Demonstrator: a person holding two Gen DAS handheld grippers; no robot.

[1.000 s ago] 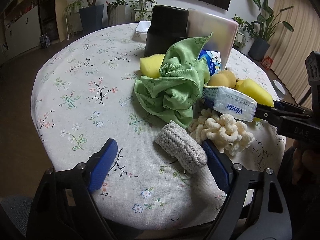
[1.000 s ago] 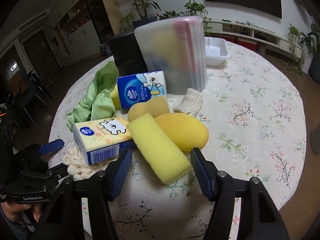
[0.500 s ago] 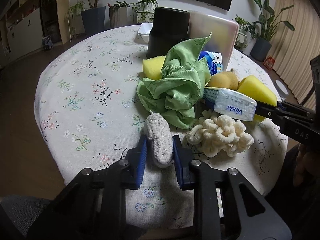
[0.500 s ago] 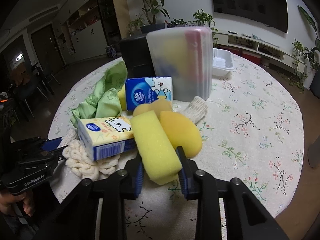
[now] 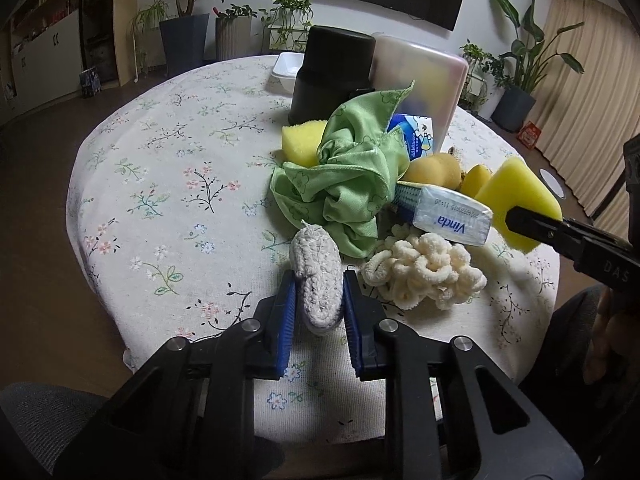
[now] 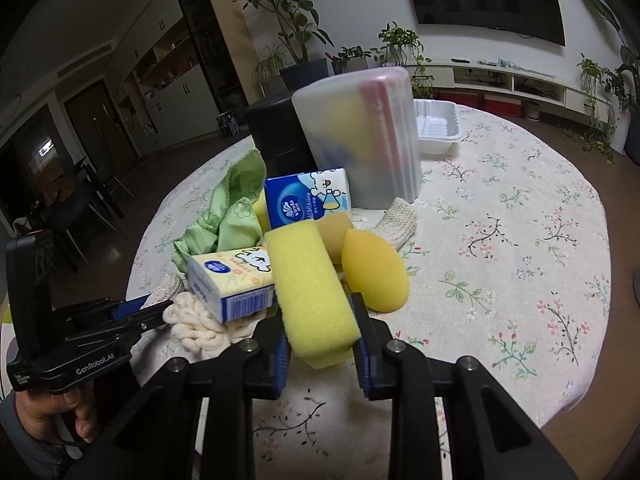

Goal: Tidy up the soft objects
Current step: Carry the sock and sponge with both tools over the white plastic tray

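Barely begun, by the look of it: most soft things heaped mid-table (image 5: pixel 168 168) beside frosted bin (image 6: pixel 360 136). Green cloth (image 5: pixel 344 176), tissue packs, loopy scrunchie (image 5: pixel 424 268) untouched. Right gripper (image 6: pixel 320 344) clamped on yellow sponge (image 6: pixel 308 288), lifted; left gripper (image 5: pixel 319 304) pinching knitted pad (image 5: pixel 318 276).

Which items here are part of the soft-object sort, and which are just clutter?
Part of the job:
- grey knitted pad, in left tool
- yellow sponge block, in right tool
- green cloth
- cream loopy cloth
- orange egg-shaped sponge
- tissue packs

Just lying about:
- black canister
- white tray
- potted plants
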